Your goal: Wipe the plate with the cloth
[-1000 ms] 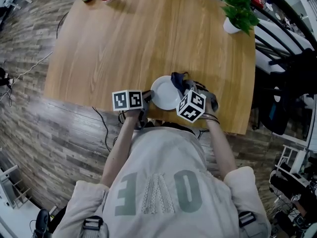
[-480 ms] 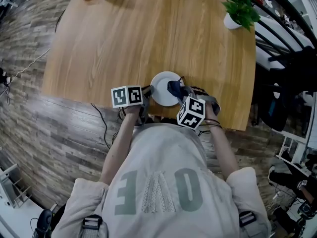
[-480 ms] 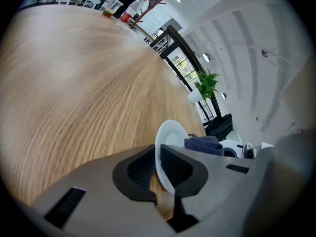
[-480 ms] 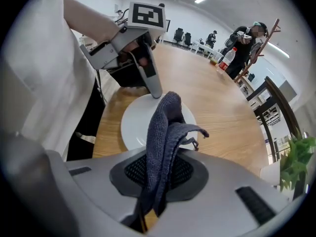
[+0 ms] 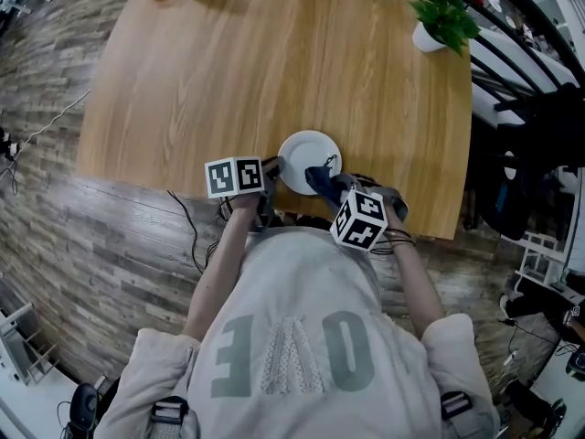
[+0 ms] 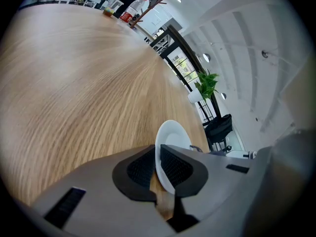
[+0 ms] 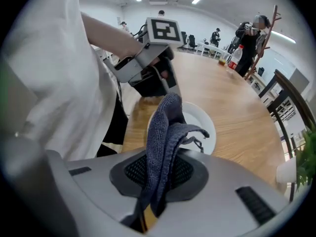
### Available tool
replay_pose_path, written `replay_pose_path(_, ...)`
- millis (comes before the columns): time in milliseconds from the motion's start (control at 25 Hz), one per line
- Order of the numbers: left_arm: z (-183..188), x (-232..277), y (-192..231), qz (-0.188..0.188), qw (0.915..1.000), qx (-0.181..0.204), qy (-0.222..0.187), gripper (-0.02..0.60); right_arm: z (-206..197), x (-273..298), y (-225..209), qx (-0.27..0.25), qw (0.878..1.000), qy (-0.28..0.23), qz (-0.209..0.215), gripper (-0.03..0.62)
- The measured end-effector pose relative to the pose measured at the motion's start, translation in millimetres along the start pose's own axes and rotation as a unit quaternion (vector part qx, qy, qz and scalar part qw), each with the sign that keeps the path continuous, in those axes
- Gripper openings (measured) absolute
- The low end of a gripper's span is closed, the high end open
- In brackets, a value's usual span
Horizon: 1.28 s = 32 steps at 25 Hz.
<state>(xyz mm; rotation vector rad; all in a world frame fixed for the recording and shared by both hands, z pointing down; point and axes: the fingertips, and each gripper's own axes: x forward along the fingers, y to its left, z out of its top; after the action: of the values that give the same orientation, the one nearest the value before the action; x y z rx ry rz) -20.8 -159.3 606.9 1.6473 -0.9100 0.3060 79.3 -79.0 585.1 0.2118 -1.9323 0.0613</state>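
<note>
While left tool (image 6: pixel 158 157) clamps plate (image 5: pixel 303 152) | right tool (image 7: pixel 160 174) grips cloth (image 7: pixel 165 127), seemingly touching plate

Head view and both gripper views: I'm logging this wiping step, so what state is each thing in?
Round white plate: rim clamped by left tool.
Dark blue cloth: bunched, pinched in right tool.
Left tool: shut on the plate.
Right tool: shut on the cloth.
Green potted plant: upright.
</note>
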Motion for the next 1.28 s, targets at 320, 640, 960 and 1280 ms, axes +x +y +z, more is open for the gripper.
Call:
replay_pose_path(320,-1,1,0,0.003,1.0,0.0,0.0,0.04,15,2,-101,0.006,0.994,0.016,-0.107,0.057)
replay_pose_path(640,-1,1,-1,0.006,1.0,0.006,-0.003,0.04,10,22,-103,-0.028,0.992,0.059,-0.108,0.057)
replay_pose_path(960,1,1,-1,0.008,0.9999,0.006,-0.005,0.04,9,29,-71,-0.066,0.992,0.074,-0.081,0.057)
replay_pose_path(1280,-1,2,-1,0.008,1.0,0.006,-0.003,0.04,6,24,-19,-0.098,0.992,0.077,-0.021,0.057)
